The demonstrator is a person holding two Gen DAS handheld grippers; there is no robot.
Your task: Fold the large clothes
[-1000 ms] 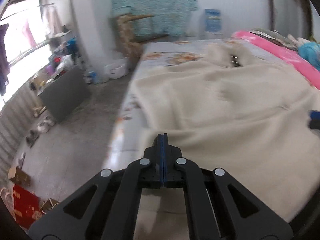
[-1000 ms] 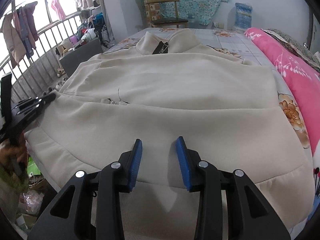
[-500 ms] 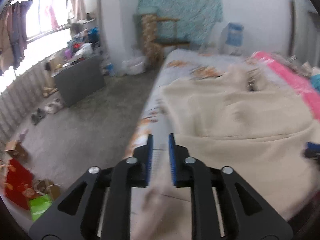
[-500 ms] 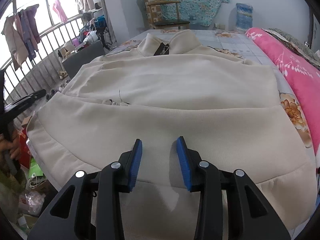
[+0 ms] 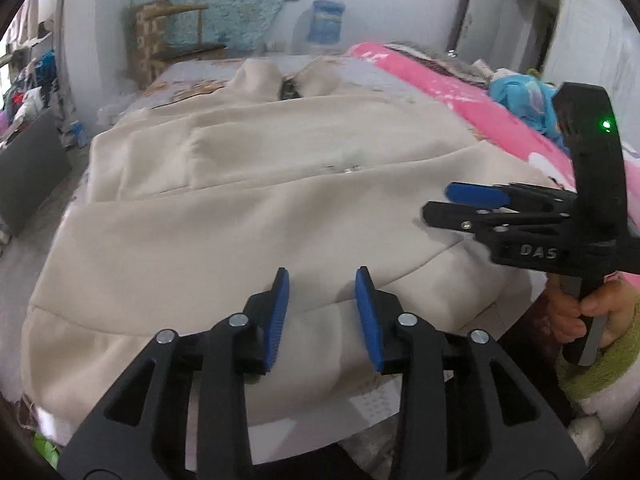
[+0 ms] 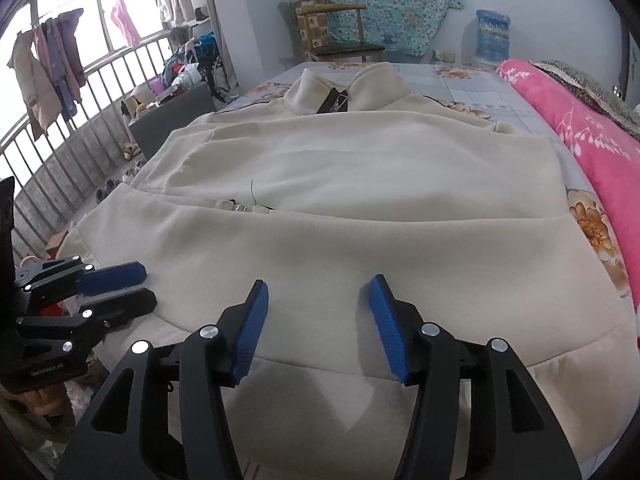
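Note:
A large cream jacket (image 6: pixel 360 208) lies spread on the bed, its collar with a black label (image 6: pixel 334 102) at the far end and a fold line across its middle. My right gripper (image 6: pixel 318 282) hovers over the near hem, jaws opening, with nothing between the pads. My left gripper (image 5: pixel 322 272) points down at the hem from the other corner, jaws also opening and empty. Each gripper shows in the other's view: the left gripper (image 6: pixel 148 286) at the jacket's left edge, the right gripper (image 5: pixel 444 204) at the right, held by a hand (image 5: pixel 592 312) in a green sleeve.
A pink quilt (image 6: pixel 580 120) runs along the bed's right side, with blue cloth (image 5: pixel 516 96) on it. A wooden chair (image 6: pixel 340 36) and a water jug (image 6: pixel 492 36) stand past the bed's head. A window railing (image 6: pixel 60 120) and a grey box (image 6: pixel 176 116) line the left floor.
The left gripper swung from facing the floor beside the bed to facing the jacket, and its jaws went from shut to apart. The right gripper stayed put while its jaws widened.

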